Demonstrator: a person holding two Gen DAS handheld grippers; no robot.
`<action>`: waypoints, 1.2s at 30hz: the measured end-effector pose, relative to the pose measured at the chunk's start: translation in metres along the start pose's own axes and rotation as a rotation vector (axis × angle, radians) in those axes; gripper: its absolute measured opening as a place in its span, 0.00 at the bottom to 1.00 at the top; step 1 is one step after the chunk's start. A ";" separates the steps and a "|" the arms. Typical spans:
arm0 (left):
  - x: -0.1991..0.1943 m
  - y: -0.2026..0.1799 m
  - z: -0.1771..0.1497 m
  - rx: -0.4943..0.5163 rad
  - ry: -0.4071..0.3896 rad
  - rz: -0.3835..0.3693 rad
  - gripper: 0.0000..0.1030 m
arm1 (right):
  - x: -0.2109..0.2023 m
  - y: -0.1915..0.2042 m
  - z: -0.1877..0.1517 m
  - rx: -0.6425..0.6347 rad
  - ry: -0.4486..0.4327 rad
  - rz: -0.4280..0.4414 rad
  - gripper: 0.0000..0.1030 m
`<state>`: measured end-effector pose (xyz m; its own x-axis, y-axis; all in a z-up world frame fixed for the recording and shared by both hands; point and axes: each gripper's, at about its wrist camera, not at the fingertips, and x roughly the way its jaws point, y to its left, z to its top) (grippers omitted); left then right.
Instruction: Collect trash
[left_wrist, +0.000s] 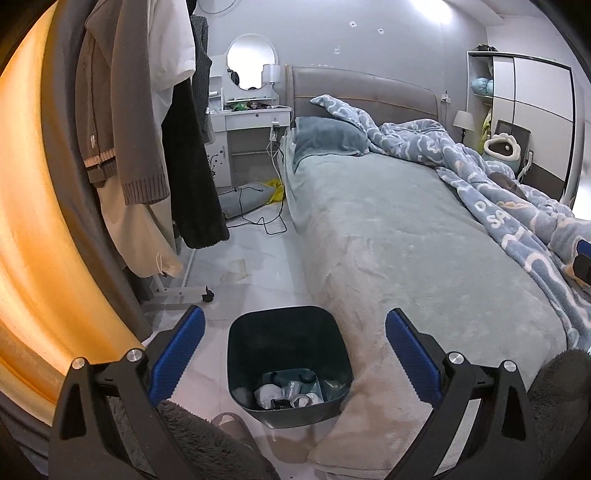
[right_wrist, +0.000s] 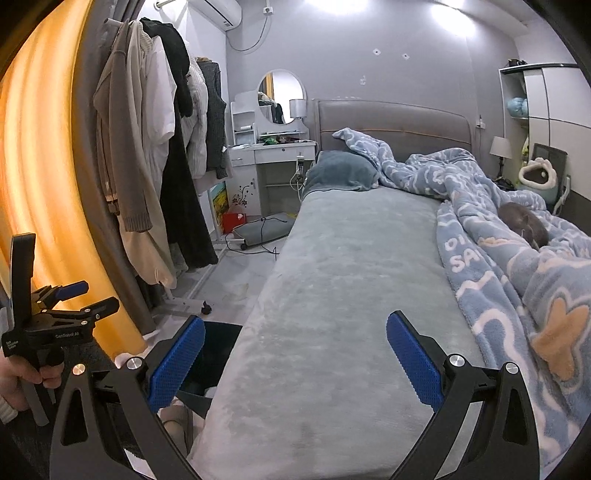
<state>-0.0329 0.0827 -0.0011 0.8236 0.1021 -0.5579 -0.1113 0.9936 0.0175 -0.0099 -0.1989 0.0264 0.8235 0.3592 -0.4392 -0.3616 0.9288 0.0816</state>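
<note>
The bedroom floor beside the bed was where we hunted. Our left tool hung with pads spread wide and empty, right over the dark bin, scraps already lying in its bottom. Beyond the bin, a crumpled pale wrapper lay near the clothes rack. Our right tool, equally wide and empty, hovered over the bed. Best, we judged, to reach past the bin, come down low and pinch the wrapper's raised fold.

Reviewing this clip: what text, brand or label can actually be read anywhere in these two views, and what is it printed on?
"GenRobot AI": on the black body of the left tongs, seen in the right wrist view.
"DI" over "SA": partial white letters on the blue blanket; the rest is folded away.
Small white label on the left tongs' handle: too small to read.
Dark packet in the trash bin: print illegible.
</note>
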 end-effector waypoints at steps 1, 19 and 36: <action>0.000 0.000 0.000 0.001 -0.001 -0.001 0.97 | 0.000 -0.001 0.000 -0.002 0.001 0.002 0.97; 0.001 0.005 0.000 -0.014 0.001 0.005 0.97 | 0.000 0.002 -0.001 0.002 0.004 0.002 0.97; 0.001 0.007 0.001 -0.015 0.002 0.004 0.97 | 0.001 0.004 0.000 0.002 0.005 0.001 0.97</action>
<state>-0.0321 0.0898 -0.0012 0.8218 0.1062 -0.5598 -0.1232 0.9924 0.0074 -0.0107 -0.1953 0.0262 0.8210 0.3593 -0.4437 -0.3613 0.9287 0.0835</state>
